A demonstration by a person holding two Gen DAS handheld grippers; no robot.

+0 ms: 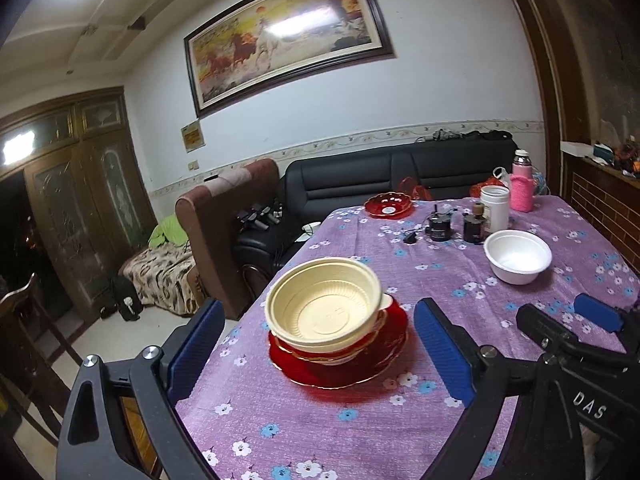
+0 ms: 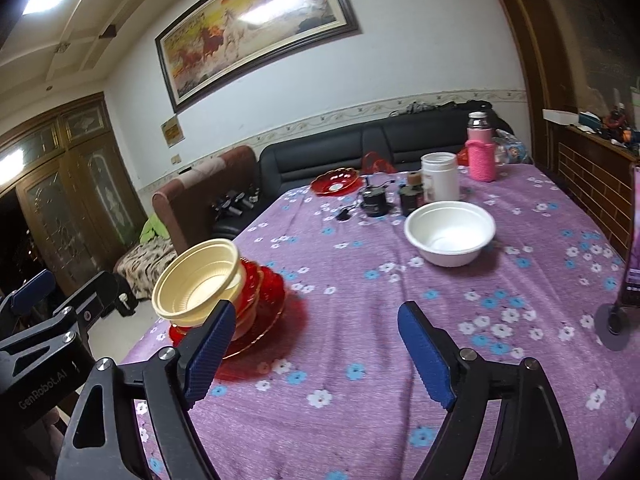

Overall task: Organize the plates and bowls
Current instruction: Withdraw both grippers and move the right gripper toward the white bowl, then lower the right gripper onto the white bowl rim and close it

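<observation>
A cream plastic bowl (image 1: 324, 308) sits tilted on top of a stack of bowls on a red glass plate (image 1: 340, 364) near the table's left edge; it also shows in the right wrist view (image 2: 198, 282), on the plate (image 2: 268, 316). My left gripper (image 1: 316, 356) is open, its jaws either side of the stack and not touching it. My right gripper (image 2: 316, 356) is open and empty over the cloth, right of the stack. A white bowl (image 1: 518, 256) (image 2: 450, 232) stands alone further back. A second red plate (image 1: 388, 205) (image 2: 336, 181) lies at the far end.
The table has a purple flowered cloth (image 2: 360, 280). At the far end stand a white jar (image 2: 439, 176), a pink bottle (image 2: 482, 152) and small dark items (image 2: 374, 200). A phone stand (image 2: 616, 320) is at the right edge. The sofa (image 1: 400, 172) lies beyond.
</observation>
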